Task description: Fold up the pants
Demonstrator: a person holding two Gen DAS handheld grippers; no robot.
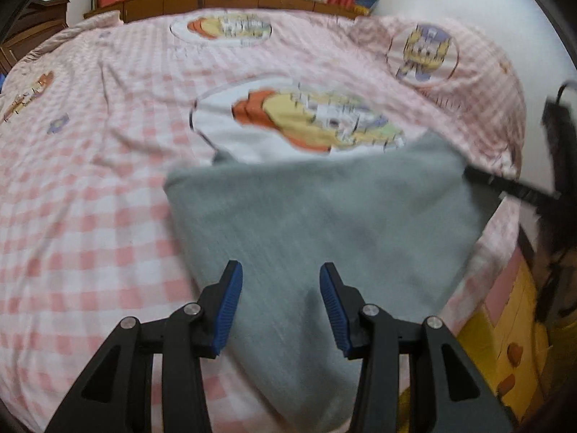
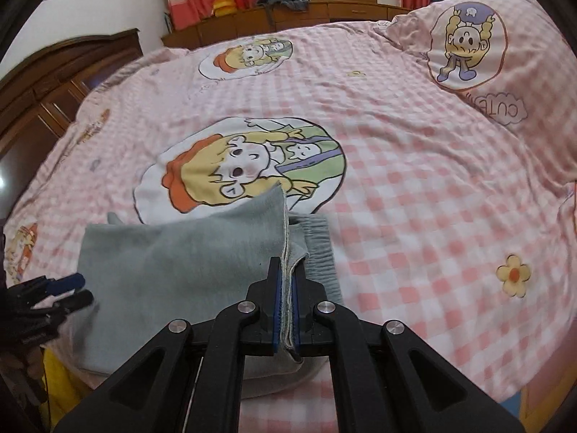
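Grey pants [image 1: 324,209] lie folded on the near part of the bed. In the right wrist view the pants [image 2: 180,270] have a lifted flap whose stitched edge stands upright, and my right gripper [image 2: 287,267] is shut on that edge. The elastic waistband [image 2: 319,245] lies just right of the grip. My left gripper [image 1: 280,269] hovers open over the left half of the cloth, with nothing pinched between its blue pads [image 1: 230,303]. The left gripper [image 2: 68,288] also shows at the pants' left edge, and the right gripper [image 1: 505,184] at their right corner.
The bed carries a pink checked sheet [image 2: 414,198] with cartoon prints. A matching pillow [image 2: 468,47] lies at the far right. A wooden headboard shelf [image 2: 324,12] holds dark clothing, and a brown wardrobe [image 2: 43,90] stands left. A yellow patterned bed side [image 1: 505,306] drops off at the near right.
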